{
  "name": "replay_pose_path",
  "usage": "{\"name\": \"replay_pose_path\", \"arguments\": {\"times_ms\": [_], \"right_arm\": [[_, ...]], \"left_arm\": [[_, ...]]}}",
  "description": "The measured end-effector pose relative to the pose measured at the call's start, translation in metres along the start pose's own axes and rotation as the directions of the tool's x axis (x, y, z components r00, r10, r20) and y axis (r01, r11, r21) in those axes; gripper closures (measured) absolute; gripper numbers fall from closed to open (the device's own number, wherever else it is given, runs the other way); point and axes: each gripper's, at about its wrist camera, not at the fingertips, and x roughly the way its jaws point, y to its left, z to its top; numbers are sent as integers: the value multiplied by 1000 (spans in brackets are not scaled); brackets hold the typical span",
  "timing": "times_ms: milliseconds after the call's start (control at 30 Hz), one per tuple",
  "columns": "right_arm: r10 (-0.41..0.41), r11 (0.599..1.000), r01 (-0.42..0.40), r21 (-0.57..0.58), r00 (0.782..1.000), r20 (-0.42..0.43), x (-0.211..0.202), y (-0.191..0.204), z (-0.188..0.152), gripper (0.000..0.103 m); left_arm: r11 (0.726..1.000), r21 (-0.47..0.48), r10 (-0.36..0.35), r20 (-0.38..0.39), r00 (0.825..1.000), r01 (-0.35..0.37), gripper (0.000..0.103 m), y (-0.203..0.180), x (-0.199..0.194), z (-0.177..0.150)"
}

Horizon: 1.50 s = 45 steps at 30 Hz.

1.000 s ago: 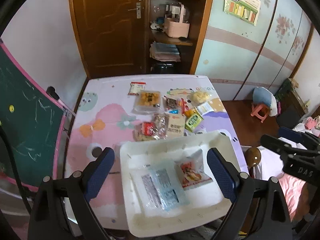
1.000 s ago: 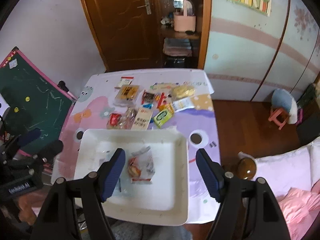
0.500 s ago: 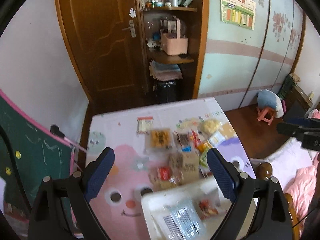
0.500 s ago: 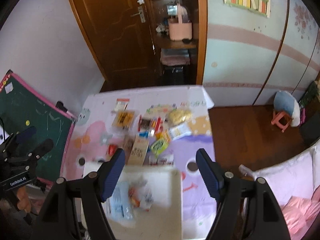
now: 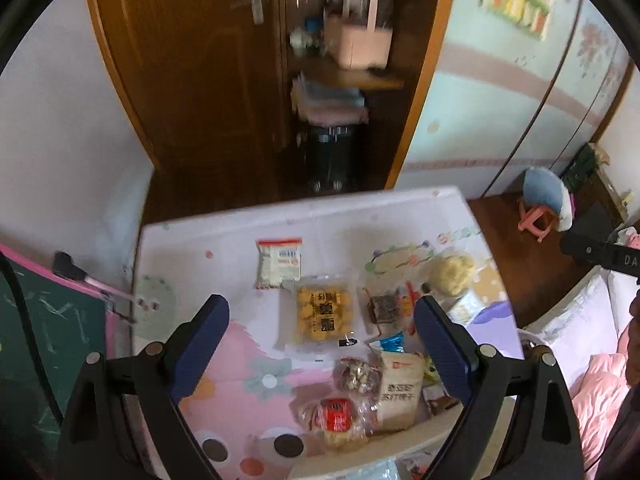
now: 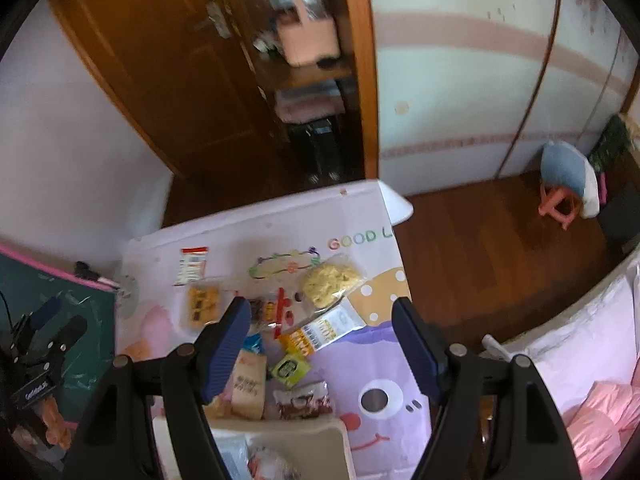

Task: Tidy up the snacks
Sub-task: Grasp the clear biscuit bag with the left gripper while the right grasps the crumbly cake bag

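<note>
Your left gripper (image 5: 322, 338) hangs over the middle of the tabletop (image 5: 224, 248) with its fingers (image 5: 200, 344) wide apart and nothing between them. Your right gripper (image 6: 320, 342) is above the near right part of the same tabletop, fingers (image 6: 224, 344) likewise spread and empty.

The snacks lie loose on the cartoon-printed cloth, bunched from the middle toward the right edge. Farthest from you, toward the far edge, is a white packet with a red top (image 5: 279, 263). Just nearer than it sits a clear pack of yellow biscuits (image 5: 324, 316), and to its right a dark packet with red trim (image 5: 386, 308). A clear bag of pale yellow puffs (image 6: 330, 282) rests close to the right edge, with an orange and white packet (image 6: 324, 330) just nearer than it. A small green packet (image 6: 291, 368) lies nearer still, beside a tan paper bag with dark print (image 5: 400, 392). Left of that bag are a clear bag of brown pieces (image 5: 358, 374) and a clear bag with a red label (image 5: 336, 418).

The white tray (image 6: 280, 428) sits at the near edge of the tabletop, touching the nearest packets. It holds a couple of packets, too blurred to identify.
</note>
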Motion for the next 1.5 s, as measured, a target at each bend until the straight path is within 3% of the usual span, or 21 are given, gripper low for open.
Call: {"name": "replay_pose_path", "arguments": {"times_ms": [100, 300, 600, 833, 967, 1100, 1333, 1400, 1500], "right_arm": [[-12, 1000, 13, 17, 998, -68, 53, 0, 3, 30], [28, 995, -9, 100, 982, -186, 140, -5, 4, 30], [72, 966, 1, 259, 959, -275, 215, -23, 0, 30], [52, 968, 24, 249, 954, -294, 237, -14, 3, 30], [4, 977, 60, 202, 954, -301, 240, -1, 3, 30], [-25, 985, 76, 157, 952, -306, 243, 10, 3, 32], [-113, 988, 139, 64, 944, -311, 246, 31, 2, 33], [-152, 986, 166, 23, 943, -297, 245, 37, -3, 40], [-127, 991, 136, 11, 948, -291, 241, 43, -7, 44]], "left_arm": [[1000, -18, 1, -86, 996, -3, 10, 4, 54, 1], [998, -57, -12, -237, 971, -2, 10, 5, 141, -13], [998, -62, -12, -316, 949, -8, 10, -10, 197, -25], [996, -55, 41, -337, 941, -63, 10, -11, 221, -30], [993, -89, 43, -380, 924, -83, 10, -7, 236, -36], [990, -110, 39, -393, 919, -90, 10, -5, 245, -40], [990, -103, 51, -368, 928, -95, 22, -11, 245, -47], [989, -104, 57, -356, 933, -101, 28, -11, 241, -48], [989, -104, 66, -334, 940, -106, 33, -15, 229, -53]]}}
